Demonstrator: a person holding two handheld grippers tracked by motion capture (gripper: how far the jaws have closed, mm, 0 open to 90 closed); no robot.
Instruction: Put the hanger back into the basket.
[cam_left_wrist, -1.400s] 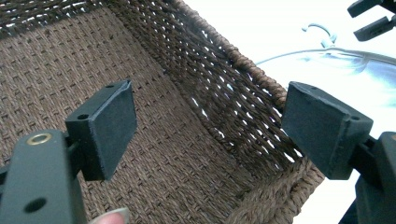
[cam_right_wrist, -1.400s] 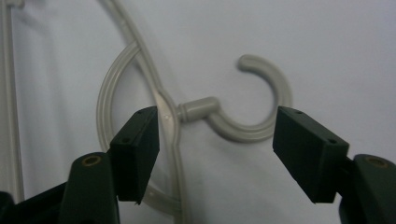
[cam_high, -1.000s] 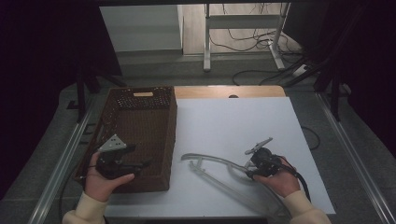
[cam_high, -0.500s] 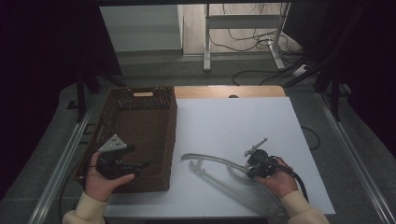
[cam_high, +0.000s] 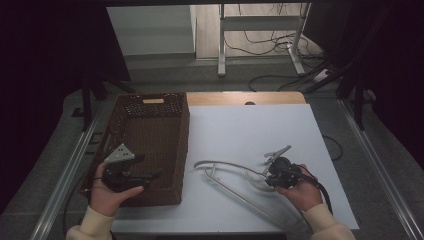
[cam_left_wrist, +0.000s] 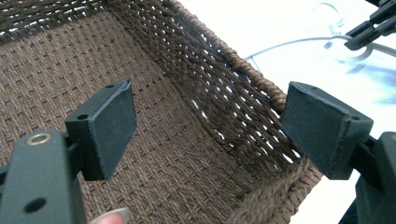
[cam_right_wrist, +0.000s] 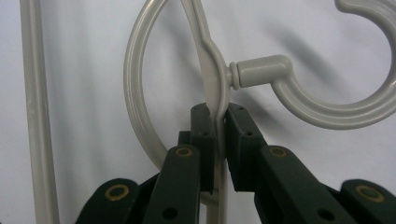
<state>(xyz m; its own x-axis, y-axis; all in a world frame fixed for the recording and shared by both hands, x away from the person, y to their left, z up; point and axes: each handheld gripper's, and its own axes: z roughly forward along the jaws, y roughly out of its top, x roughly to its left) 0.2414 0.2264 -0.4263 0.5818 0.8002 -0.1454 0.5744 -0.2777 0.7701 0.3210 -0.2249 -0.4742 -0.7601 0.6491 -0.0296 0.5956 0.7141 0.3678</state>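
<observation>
A pale grey plastic clothes hanger (cam_high: 235, 182) lies flat on the white table (cam_high: 260, 130), near its front edge.

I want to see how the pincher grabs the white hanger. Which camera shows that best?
The right gripper view: the right gripper pinches the hanger below its hook, pads on both sides. The high view shows the whole hanger flat on the table, small. The left gripper view catches a far piece.
</observation>
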